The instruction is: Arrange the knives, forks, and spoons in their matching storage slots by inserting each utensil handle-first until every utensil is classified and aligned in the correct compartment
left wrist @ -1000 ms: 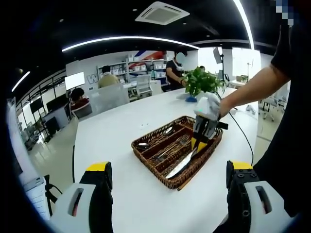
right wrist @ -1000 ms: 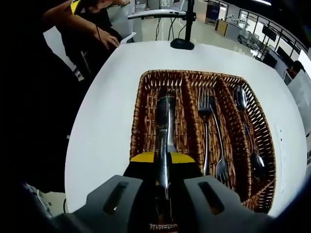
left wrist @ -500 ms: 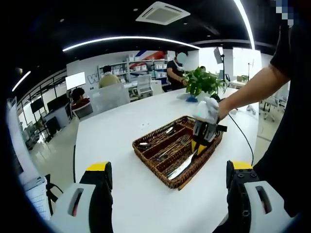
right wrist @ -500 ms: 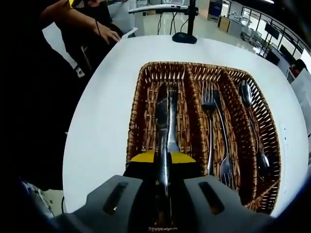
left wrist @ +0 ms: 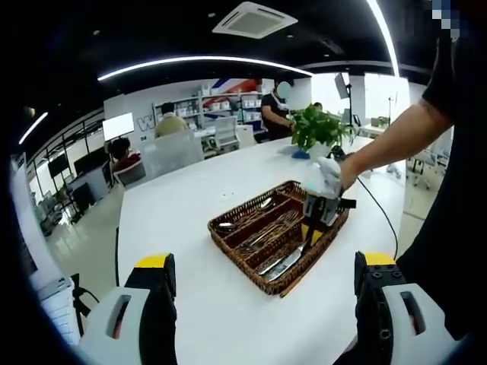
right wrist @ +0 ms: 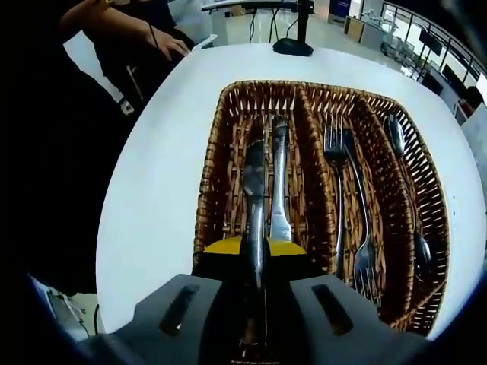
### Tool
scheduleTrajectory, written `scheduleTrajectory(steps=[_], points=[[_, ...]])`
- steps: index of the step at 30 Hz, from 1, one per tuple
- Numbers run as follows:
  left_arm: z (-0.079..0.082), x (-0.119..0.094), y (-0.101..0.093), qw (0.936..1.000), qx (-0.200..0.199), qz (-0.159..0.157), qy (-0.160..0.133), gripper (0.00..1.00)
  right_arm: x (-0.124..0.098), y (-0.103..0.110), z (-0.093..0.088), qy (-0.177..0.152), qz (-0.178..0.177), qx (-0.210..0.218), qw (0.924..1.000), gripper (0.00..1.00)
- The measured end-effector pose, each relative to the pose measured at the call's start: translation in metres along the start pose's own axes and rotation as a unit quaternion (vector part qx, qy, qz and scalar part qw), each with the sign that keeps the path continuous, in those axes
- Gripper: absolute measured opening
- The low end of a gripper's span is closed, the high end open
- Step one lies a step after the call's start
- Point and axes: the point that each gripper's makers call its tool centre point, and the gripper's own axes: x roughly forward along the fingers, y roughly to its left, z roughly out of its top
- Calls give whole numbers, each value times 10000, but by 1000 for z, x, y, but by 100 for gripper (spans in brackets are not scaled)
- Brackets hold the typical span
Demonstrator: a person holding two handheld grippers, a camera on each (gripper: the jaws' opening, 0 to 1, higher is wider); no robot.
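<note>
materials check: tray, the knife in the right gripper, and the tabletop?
Tray: woven wicker or rattan by the look, brown, with a visible basket weave on walls and dividers. Knife, clamped in the right gripper: metal, likely stainless steel, polished, with bright streaks along the blade. Table: smooth matte white, probably laminate; the exact material is unclear.

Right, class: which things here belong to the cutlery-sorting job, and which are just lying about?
Job:
wicker tray
knife in the right gripper
second knife
forks
spoons

Lying about:
potted plant
black stand base
table
</note>
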Motion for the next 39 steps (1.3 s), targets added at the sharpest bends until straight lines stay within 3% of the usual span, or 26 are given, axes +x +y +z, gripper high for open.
scheduleTrajectory(steps=[1, 2, 4, 9, 21, 27, 34, 39], points=[[0, 0, 0, 10000, 5, -5, -3, 100, 1, 2, 1, -22, 60, 56, 10000, 8], [1, 1, -1, 10000, 7, -6, -8, 100, 2, 0, -9, 274, -25, 218, 9994, 8], [2, 1, 0, 10000, -2, -8, -22, 100, 1, 1, -3, 122, 31, 71, 9999, 8], [0, 2, 0, 10000, -2, -3, -6, 100, -1, 0, -4, 113, 1, -25, 9999, 10], [2, 9, -4, 10000, 22, -83, -19, 100, -30, -4, 20, -459, -43, 409, 9981, 28], [3, 18, -5, 9998, -3, -154, -93, 100, -53, -7, 30, -910, -264, 721, 9929, 40], [5, 27, -11, 9995, 31, -299, -135, 100, -82, -14, 30, -1186, -748, 829, 9866, 52], [8, 32, -15, 9990, 84, -392, -179, 100, -106, -22, 27, -1386, -1365, 1117, 9745, 71]])
